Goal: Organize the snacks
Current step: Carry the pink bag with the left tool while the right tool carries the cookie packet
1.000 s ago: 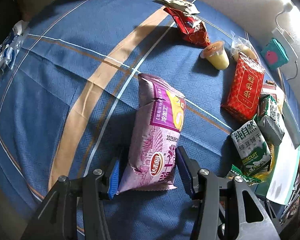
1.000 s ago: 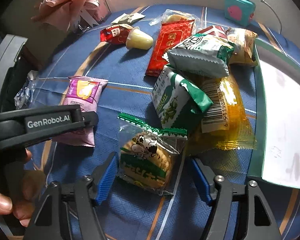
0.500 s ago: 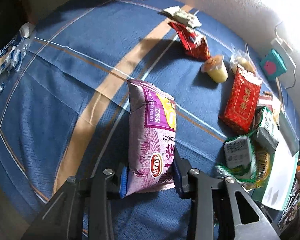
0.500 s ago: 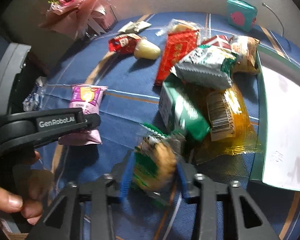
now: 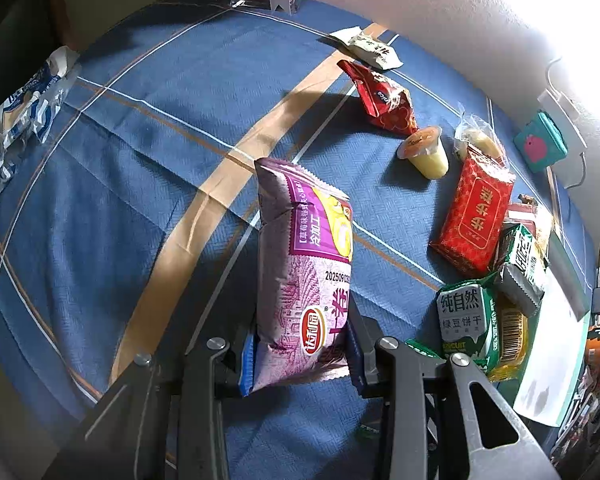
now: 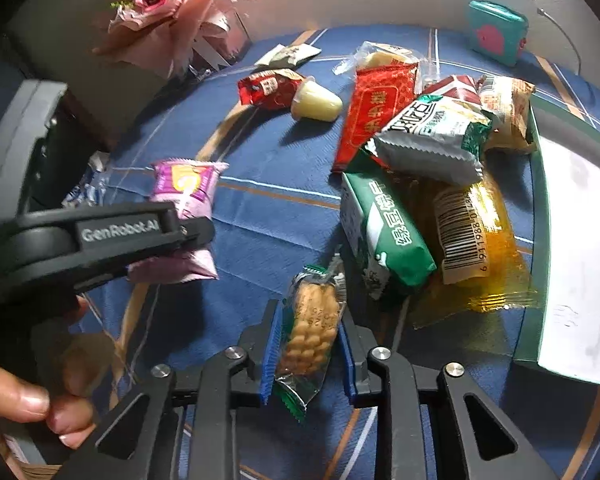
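Tablecloth (image 5: 148, 168), blue with tan and white stripes, spreads beneath both claws. Left gripper (image 5: 302, 354) pinches the bottom of a puffy purple snack bag (image 5: 304, 264), which stands up ahead of its 2 fingers. Right gripper (image 6: 310, 354) clamps a clear, green-edged biscuit packet (image 6: 312, 328) edge-on between its blue pads.

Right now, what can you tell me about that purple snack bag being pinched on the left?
The purple snack bag is a glossy, puffy pillow pack with crimped ends, a yellow picture near its far end, a red round logo and a printed date. The left gripper is shut on its near end, a blue pad pressing each side. It juts forward, seemingly lifted above the blue cloth. The right camera also shows it.
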The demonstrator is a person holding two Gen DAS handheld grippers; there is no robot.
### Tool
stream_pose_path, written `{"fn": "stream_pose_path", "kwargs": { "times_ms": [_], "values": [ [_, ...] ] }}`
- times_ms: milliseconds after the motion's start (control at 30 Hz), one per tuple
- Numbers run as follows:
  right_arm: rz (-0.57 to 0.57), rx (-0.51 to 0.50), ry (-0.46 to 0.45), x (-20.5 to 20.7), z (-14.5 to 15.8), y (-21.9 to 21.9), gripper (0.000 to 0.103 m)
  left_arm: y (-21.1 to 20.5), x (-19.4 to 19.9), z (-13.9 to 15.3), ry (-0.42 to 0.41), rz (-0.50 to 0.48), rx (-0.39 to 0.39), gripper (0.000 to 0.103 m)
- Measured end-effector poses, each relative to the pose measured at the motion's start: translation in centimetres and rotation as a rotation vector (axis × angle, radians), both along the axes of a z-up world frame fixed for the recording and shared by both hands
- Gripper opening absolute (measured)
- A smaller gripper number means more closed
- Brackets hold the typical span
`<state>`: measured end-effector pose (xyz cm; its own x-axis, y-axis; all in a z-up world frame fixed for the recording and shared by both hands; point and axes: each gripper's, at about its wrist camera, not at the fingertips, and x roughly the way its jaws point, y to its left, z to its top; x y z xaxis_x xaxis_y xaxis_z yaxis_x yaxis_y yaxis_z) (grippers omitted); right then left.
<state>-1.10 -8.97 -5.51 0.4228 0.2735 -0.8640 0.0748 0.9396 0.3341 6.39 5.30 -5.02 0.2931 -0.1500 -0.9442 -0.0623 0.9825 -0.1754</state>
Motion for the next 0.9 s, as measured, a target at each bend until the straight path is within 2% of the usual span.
{"fn": "stream_pose_path", "kwargs": {
  "times_ms": [433,633,733,900],
  "values": [
    [-0.006,0.04,-0.087,-0.7,2.8,-0.1,0.021,1.1,-0.8,2.9,-0.094,0.021,-0.013,0.038],
    [-0.037,0.064,-0.19,-1.6,6.4,-1.6,0.021,0.6,-1.2,5.5,-0.168,0.014,-0.004,0.038],
    [-0.075,0.057,-0.22,-2.0,7.5,-2.9,0.021,-0.1,-1.5,6.7,-0.2,-0.009,-0.001,0.038],
    [-0.2,0.041,-0.226,-2.6,8.4,-7.1,0.021,-2.9,-2.0,8.4,-0.226,-0.08,-0.012,0.038]
  ]
}}
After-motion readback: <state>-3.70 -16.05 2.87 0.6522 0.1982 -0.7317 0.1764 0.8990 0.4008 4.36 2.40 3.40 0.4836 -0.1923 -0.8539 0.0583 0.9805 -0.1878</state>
